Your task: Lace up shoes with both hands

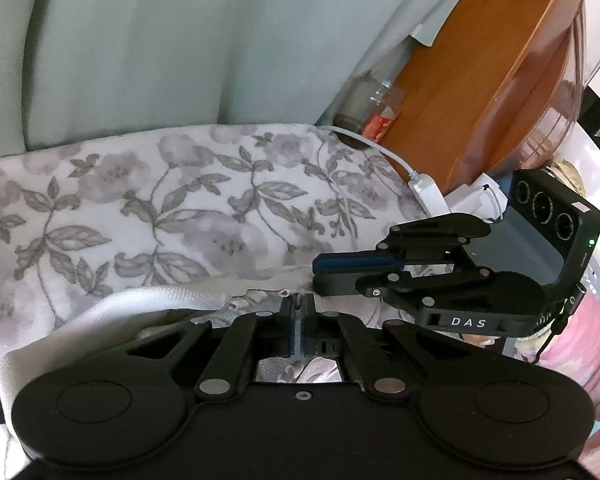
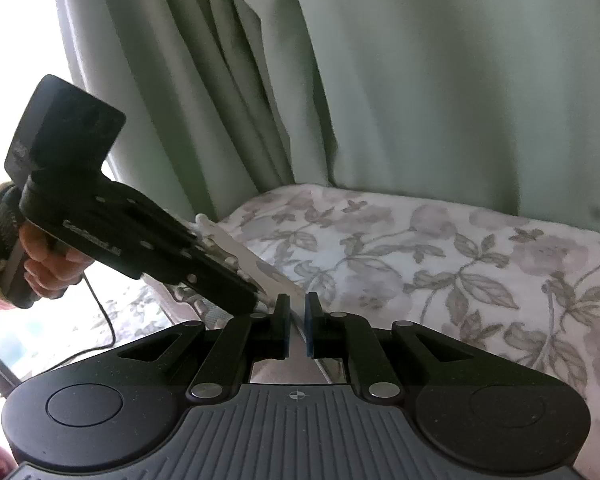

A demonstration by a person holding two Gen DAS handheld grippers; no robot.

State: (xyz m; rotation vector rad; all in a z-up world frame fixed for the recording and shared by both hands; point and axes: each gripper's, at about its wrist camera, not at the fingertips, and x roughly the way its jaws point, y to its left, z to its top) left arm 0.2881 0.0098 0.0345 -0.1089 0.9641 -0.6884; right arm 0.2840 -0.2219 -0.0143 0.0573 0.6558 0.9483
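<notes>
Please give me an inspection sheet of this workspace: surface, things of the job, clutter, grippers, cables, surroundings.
Surface: floral bedspread, grey leaf print.
Job's things: white shoe near the lower edge in the left wrist view; its lace runs into the left jaws.
Clutter: clear bottle at the bed's far corner.
Grippers: left gripper shut on the lace; right gripper has a narrow gap between its jaws, and whether it grips anything cannot be told.
Cables: white cable to a white plug; thin black cord below the left hand.
Surroundings: pale green curtain, wooden panel.
</notes>
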